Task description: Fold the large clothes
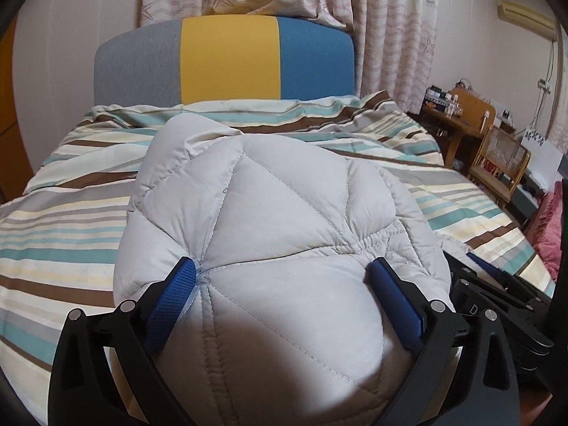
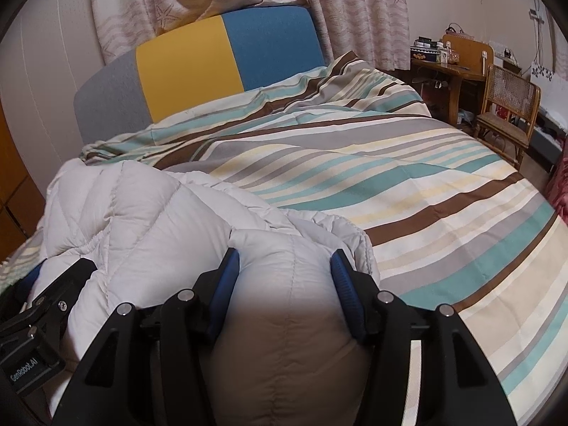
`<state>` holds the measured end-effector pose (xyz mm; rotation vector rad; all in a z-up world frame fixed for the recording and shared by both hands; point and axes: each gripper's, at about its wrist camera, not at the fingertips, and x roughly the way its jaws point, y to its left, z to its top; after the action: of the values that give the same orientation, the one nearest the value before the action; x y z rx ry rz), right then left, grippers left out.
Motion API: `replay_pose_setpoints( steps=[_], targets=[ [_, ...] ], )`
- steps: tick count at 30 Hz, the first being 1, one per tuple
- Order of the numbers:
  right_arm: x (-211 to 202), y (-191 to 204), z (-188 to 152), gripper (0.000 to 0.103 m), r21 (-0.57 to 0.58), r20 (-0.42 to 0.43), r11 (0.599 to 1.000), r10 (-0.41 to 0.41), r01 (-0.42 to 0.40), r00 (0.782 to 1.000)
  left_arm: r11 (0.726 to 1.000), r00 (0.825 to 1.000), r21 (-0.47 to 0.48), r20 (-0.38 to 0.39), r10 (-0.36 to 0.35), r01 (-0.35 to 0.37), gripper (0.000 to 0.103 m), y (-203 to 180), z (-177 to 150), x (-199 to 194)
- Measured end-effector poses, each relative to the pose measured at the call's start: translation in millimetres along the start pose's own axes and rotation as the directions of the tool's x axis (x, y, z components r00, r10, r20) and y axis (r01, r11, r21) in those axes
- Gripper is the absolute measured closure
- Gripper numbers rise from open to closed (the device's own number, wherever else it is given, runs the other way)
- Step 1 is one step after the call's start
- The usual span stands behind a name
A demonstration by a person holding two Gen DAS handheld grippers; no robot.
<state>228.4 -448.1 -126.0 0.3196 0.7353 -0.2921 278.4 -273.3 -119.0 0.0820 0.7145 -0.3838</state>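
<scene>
A light grey quilted puffer jacket [image 1: 269,209] lies bundled on the striped bed. My left gripper [image 1: 284,277] has its blue-padded fingers [image 1: 177,287] closed around a thick puffed fold of it. The jacket also shows in the right wrist view [image 2: 142,213], where my right gripper [image 2: 285,266] squeezes another puffy fold between its fingers [image 2: 340,280]. The two grippers are close side by side; part of the right gripper body shows at the right edge of the left wrist view [image 1: 497,294]. The lower part of the jacket is hidden behind the grippers.
The bed has a striped duvet [image 2: 390,184] and a grey, yellow and blue headboard [image 1: 227,60] by curtains. A wooden desk [image 2: 458,67] with clutter and a cane chair [image 2: 507,106] stand to the right of the bed. A pink cloth [image 1: 546,234] lies at the right edge.
</scene>
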Motion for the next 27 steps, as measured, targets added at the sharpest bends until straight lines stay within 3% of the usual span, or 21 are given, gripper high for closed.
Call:
replay_pose_setpoints(
  steps=[6,10,12,15,20,23,27],
  targets=[
    [-1.5,-1.4,1.4,0.046,-0.002,-0.005,1.000,0.003,-0.003,1.000,1.000,0.999,0.010,-0.023,-0.022,0.023,0.005,2.5,2.1,-17.2],
    [-19.0,5.5,15.9,0.042,-0.072,-0.032,0.997,-0.006,0.004,0.999,0.999,0.999,0.025,-0.026,-0.037,0.038,0.003,9.6,7.1,-43.7],
    [-40.8,10.8,24.9,0.042,-0.084,0.018,0.995,0.047,-0.045,0.999,0.999,1.000,0.038,0.003,-0.027,0.027,0.003,13.6,16.5,-51.2],
    [-68.5,28.8,43.7,0.042,-0.141,0.112,0.986,0.107,-0.091,0.988,0.999,0.999,0.010,0.018,0.046,-0.046,0.003,20.4,38.5,-44.8],
    [-28.4,40.1,51.5,0.045,-0.142,0.009,0.982,0.127,-0.124,0.992,0.996,0.988,-0.045,-0.137,0.071,-0.077,0.003,27.2,50.4,8.1],
    [3.5,32.4,40.4,0.043,-0.101,-0.062,0.985,0.137,-0.143,0.989,0.996,0.988,-0.057,-0.143,0.055,-0.063,0.003,30.6,41.5,22.3],
    [27.4,30.8,35.1,0.042,-0.093,-0.080,0.990,0.099,-0.106,0.992,0.995,0.984,-0.061,-0.163,0.067,-0.078,0.003,31.5,36.5,43.3]
  ],
)
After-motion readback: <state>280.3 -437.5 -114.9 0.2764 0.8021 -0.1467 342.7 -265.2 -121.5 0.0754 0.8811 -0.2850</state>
